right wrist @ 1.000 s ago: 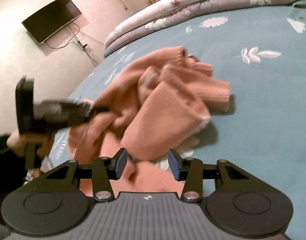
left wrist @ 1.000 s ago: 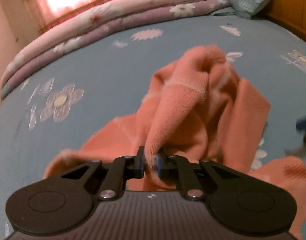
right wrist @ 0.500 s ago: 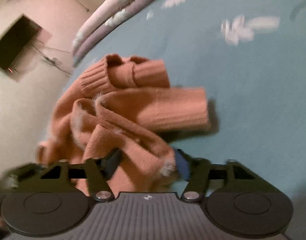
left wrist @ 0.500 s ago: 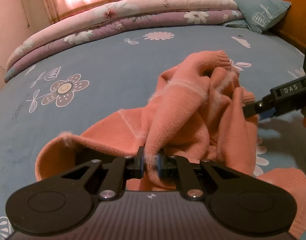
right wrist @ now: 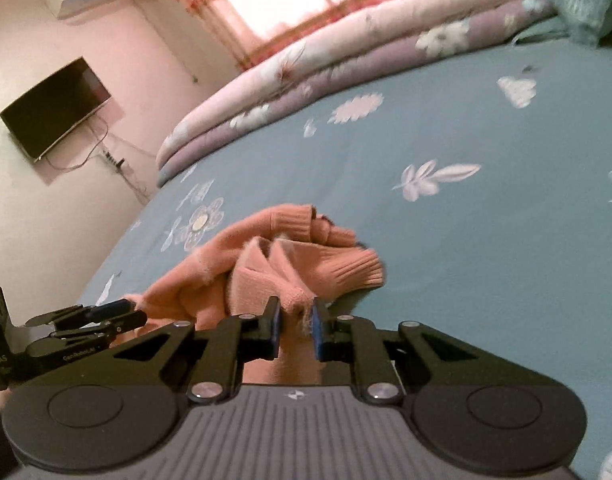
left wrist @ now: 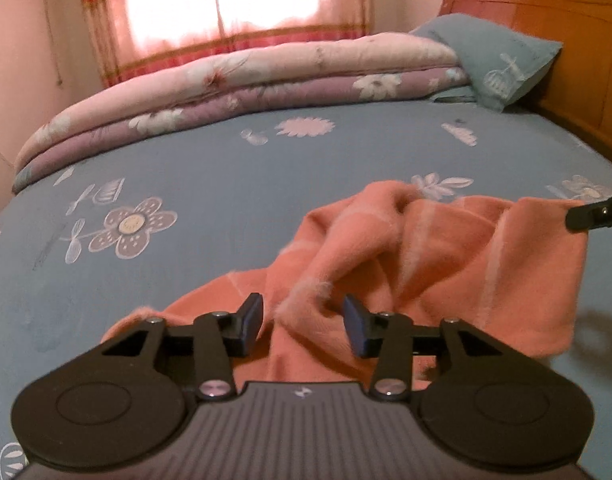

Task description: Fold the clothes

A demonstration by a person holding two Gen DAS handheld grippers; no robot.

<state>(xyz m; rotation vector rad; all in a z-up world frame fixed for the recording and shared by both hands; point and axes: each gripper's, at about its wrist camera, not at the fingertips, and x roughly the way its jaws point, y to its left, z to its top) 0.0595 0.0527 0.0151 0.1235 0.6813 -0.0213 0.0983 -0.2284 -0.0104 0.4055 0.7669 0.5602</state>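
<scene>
On the blue flowered bed [left wrist: 234,184], an orange knitted sweater [left wrist: 446,264] lies crumpled on the near right part of the sheet as I look along my left gripper [left wrist: 302,318]. Its two fingers stand wide apart, with a raised fold of the sweater between them, touching neither pad as far as I can tell. At the far right edge of this view, the black tip of my right gripper [left wrist: 594,212] meets a lifted corner of the sweater, which hangs from it above the bed.

From the right wrist camera, my right gripper [right wrist: 296,326] is narrowed on a bunch of the sweater [right wrist: 274,268], the blue pads pressing fuzzy knit from both sides. Ribbed cuffs of the garment lie just beyond the fingers. My left gripper [right wrist: 106,314] shows at the near left, beside the sweater's edge.

A folded pink and purple quilt [left wrist: 242,88] lies along the far side of the bed, with a blue pillow [left wrist: 502,56] at the far right against the wooden headboard [left wrist: 578,40].
</scene>
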